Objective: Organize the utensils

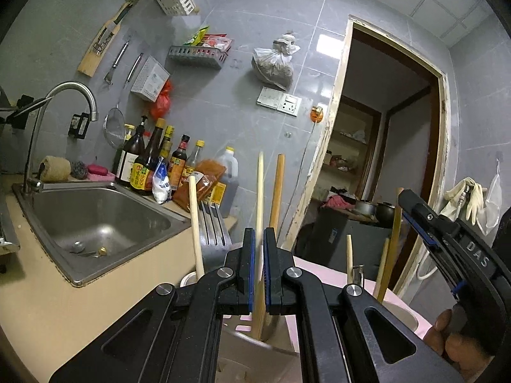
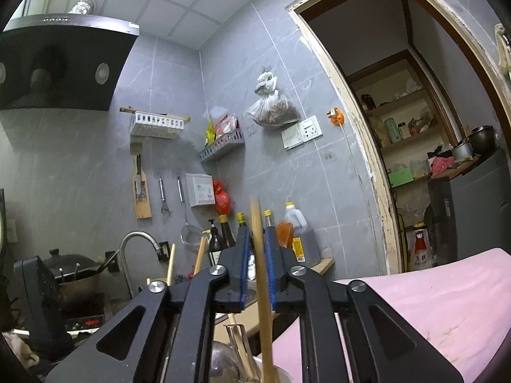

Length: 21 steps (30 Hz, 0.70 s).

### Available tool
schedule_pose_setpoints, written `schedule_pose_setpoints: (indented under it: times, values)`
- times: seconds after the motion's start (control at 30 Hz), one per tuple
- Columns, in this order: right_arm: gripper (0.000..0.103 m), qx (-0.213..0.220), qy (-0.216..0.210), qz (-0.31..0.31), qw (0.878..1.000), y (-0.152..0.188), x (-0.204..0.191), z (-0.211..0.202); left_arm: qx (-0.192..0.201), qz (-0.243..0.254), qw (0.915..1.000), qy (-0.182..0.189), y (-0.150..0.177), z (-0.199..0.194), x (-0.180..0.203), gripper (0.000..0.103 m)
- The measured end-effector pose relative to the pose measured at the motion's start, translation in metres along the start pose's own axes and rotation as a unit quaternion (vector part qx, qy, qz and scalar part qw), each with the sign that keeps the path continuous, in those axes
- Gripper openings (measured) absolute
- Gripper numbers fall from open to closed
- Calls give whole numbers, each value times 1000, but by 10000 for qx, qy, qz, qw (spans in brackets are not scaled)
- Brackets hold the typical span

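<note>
Your left tool [image 1: 259,255] is clenched on a pale wooden chopstick [image 1: 260,191] that stands upright over a beige holder [image 1: 405,316] on the desk [image 1: 48,303], near the sink [image 1: 95,217]. Your right tool [image 2: 257,255] has its jaws slightly apart around a blurred wooden stick [image 2: 262,287]; the pads do not appear to press it, with pink cloth [image 2: 431,287] beside it.
</note>
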State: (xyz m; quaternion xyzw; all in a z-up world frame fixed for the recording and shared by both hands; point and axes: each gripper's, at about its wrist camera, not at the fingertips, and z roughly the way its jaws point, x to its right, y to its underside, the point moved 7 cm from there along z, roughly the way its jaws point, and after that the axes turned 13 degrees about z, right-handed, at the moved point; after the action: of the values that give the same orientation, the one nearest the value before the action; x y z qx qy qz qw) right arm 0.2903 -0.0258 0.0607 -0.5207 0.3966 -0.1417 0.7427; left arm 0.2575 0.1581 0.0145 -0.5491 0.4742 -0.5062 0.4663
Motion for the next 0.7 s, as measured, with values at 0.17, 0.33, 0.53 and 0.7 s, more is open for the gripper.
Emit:
schedule_pose_setpoints:
  times: [0.17, 0.33, 0.53, 0.7]
  values:
    - [32, 55, -10, -35, 10000, -2, -4, -4, 52, 40, 10000, 38, 0, -5, 2, 3]
    - [36, 122, 106, -234, 9996, -3, -8, -11, 81, 33, 9999, 100, -7, -9, 4, 4]
    - [48, 82, 363, -398, 9985, -3, -7, -29, -46, 240, 9994, 251, -13, -18, 14, 7]
    - [51, -18, 642, -436, 9970, -1, -2, -51, -195, 423, 9982, 384, -11, -29, 27, 13]
